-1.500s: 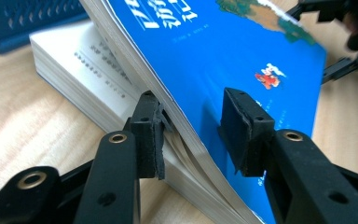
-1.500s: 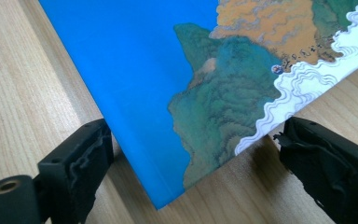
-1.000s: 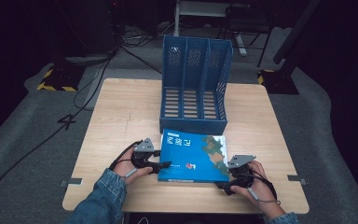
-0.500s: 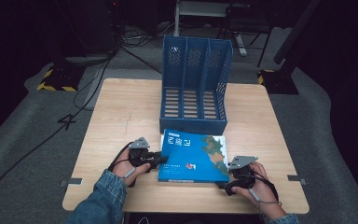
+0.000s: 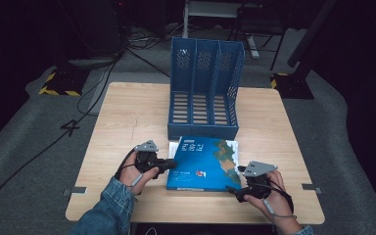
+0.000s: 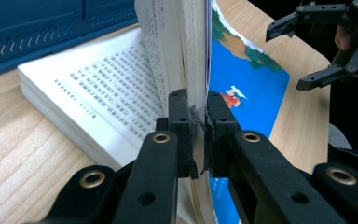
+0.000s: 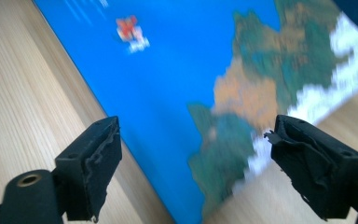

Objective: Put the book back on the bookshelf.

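Observation:
A blue-covered book lies on the wooden table in front of the rack. My left gripper is at the book's left edge. In the left gripper view its jaws have just closed and are shut on the cover and a sheaf of pages, which stand lifted off the printed pages below. My right gripper hovers at the book's near right corner, open. Its jaws have just narrowed a little, with the cover beyond them and nothing pinched.
A blue three-slot file rack stands upright just behind the book, its open front towards me. Bare tabletop lies to the left and right of it. Cables run over the dark floor beyond the table's far left corner.
The left gripper's jaws have closed on the book's left edge and raised the cover and some pages. The right gripper has lifted slightly near the book's right corner.

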Demonstrator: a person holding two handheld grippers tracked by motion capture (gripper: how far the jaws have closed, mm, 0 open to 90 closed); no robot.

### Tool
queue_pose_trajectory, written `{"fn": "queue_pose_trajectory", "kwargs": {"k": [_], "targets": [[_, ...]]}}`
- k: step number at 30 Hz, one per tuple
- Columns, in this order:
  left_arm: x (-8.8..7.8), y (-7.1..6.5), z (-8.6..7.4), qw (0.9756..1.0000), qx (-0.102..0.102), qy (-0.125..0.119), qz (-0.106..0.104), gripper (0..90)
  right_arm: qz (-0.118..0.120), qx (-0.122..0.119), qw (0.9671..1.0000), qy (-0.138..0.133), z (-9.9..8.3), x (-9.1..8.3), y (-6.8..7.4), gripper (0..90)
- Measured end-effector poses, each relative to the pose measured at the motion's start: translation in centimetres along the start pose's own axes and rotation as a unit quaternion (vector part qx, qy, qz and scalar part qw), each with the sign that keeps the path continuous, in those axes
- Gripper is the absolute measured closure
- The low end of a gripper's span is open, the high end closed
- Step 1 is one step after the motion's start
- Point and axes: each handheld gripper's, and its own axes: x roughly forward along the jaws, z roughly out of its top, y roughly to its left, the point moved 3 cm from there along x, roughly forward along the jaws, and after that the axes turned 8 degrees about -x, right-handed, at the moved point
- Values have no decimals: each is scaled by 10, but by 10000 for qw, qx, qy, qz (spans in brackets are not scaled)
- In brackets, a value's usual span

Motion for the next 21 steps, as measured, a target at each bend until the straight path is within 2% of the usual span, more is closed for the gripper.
{"fn": "queue_pose_trajectory", "kwargs": {"k": [4, 10, 16, 21], "targets": [[-2, -7, 8, 9999, -93, 41, 36, 838, 9, -107, 9996, -242, 15, 1, 8, 175], [-5, -21, 23, 9997, -95, 124, 195, 839, 77, -319, 9978, -580, 42, 12, 19, 169], [-5, -28, 32, 9990, -126, 263, 338, 838, 292, -542, 9952, -756, 67, 34, 35, 163], [-4, -32, 38, 9984, -190, 355, 409, 838, 264, -723, 9938, -804, 76, 45, 43, 169]]}}
